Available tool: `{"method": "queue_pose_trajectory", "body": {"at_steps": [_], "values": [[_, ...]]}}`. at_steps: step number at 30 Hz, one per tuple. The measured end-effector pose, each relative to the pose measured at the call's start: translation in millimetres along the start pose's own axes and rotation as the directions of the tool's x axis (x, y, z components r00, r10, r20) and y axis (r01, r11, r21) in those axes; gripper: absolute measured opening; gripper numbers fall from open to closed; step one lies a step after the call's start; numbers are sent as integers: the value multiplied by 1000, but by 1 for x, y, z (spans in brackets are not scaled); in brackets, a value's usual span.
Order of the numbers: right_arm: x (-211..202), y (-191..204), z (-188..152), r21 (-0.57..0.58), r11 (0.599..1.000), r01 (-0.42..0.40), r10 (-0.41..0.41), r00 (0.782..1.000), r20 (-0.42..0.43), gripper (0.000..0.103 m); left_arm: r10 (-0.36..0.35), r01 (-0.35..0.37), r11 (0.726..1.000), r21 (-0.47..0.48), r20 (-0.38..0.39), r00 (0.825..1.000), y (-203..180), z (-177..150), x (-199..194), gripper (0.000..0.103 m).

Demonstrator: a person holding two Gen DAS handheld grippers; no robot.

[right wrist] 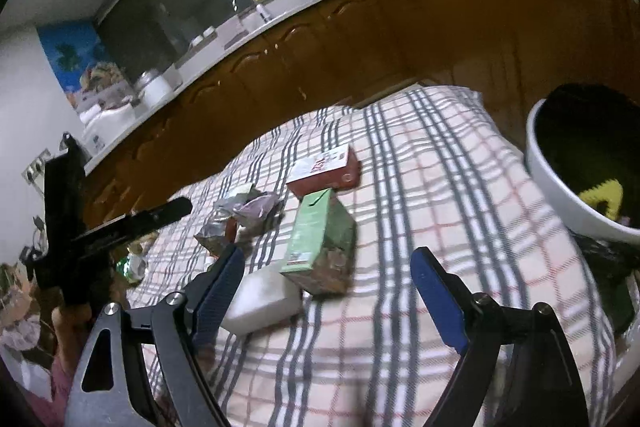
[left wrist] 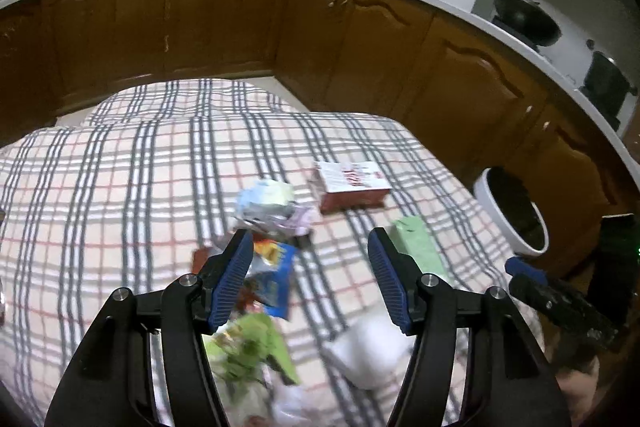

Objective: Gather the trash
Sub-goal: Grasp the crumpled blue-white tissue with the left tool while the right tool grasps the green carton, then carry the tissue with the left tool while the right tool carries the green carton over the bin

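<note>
Trash lies on a plaid cloth [left wrist: 120, 187]: a red and white box [left wrist: 352, 183], a crumpled wrapper [left wrist: 272, 207], a blue snack packet [left wrist: 272, 275], a green carton [left wrist: 416, 247], a white block [left wrist: 372, 351] and a green wrapper [left wrist: 252, 347]. My left gripper [left wrist: 310, 243] is open and empty above the packets. My right gripper [right wrist: 328, 263] is open and empty, just short of the green carton [right wrist: 320, 239] and white block [right wrist: 260, 299]. The red box [right wrist: 324, 171] and crumpled wrappers [right wrist: 240, 215] lie beyond. A white bin [right wrist: 560, 187] with a dark liner stands at the right.
Brown kitchen cabinets [left wrist: 224, 23] under a white counter curve around the far side. The white bin [left wrist: 508, 211] stands at the cloth's right edge. A wok [left wrist: 524, 15] and a pot [left wrist: 604, 83] sit on the counter. The left gripper's body [right wrist: 80, 219] shows at the left.
</note>
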State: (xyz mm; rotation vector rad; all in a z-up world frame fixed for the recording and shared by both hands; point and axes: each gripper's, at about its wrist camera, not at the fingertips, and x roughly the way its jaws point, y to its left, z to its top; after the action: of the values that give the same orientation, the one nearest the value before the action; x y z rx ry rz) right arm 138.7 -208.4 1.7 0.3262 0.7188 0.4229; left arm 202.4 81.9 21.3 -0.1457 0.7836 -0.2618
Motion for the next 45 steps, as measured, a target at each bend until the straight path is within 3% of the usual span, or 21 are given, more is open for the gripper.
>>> {"method": "queue_pose_trajectory", "body": {"at_steps": [9,16,19,20,21,22,23,30,34,45], "values": [[45,19,3,-49,999,3,-7,996,-89,87,54,-53,998,20,-49,997,21,21,32,63],[74,15,6,-57,998,32,-39,989,-140,84,65,-59,997,48,-142,988,20,27,74,63],[81,11,6,-52,998,31,-39,986,-161,70,86,-77,995,60,-175,981,19,25,91,63],[83,10,6,-50,998,28,-36,986,-165,57,84,-75,995,60,-183,980,19,24,95,58],[84,8,6,-46,999,22,-30,985,-169,50,76,-66,996,59,-192,978,19,23,98,43],[82,6,6,-39,999,4,-10,986,-165,45,61,-51,997,54,-200,978,20,22,101,35],[81,6,6,-38,999,-2,-5,987,-160,33,50,-41,998,47,-201,978,19,22,101,33],[55,-3,5,-33,999,6,-9,994,-107,33,33,-25,997,71,-111,993,-1,27,75,30],[37,-14,5,-8,1000,6,-6,997,-80,33,-27,35,995,92,-85,996,-20,29,56,30],[-23,-41,10,42,998,41,-42,999,14,33,-176,183,976,117,-68,982,-84,9,27,30]]}}
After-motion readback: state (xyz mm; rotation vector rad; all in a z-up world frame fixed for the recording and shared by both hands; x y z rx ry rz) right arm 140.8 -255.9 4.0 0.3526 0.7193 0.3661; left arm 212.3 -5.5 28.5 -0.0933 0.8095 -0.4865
